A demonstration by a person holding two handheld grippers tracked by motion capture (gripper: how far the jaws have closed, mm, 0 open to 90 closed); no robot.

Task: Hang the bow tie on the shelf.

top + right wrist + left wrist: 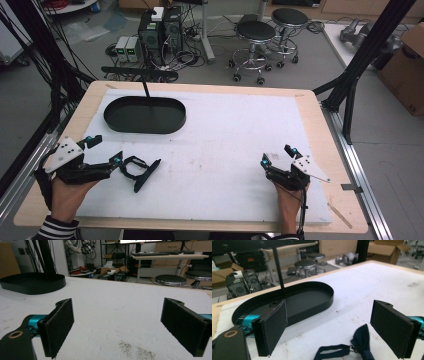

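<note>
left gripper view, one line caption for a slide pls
Open left gripper poised over a dark bow tie on the white mat, with the black oval tray just beyond.

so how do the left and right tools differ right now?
The left tool sits right at the bow tie, which lies just ahead of its jaws in the left gripper view; the right tool has only bare white mat ahead. The left tool is near the black tray; the right tool is far from it. Both are open, holding nothing, low over the mat.
</note>
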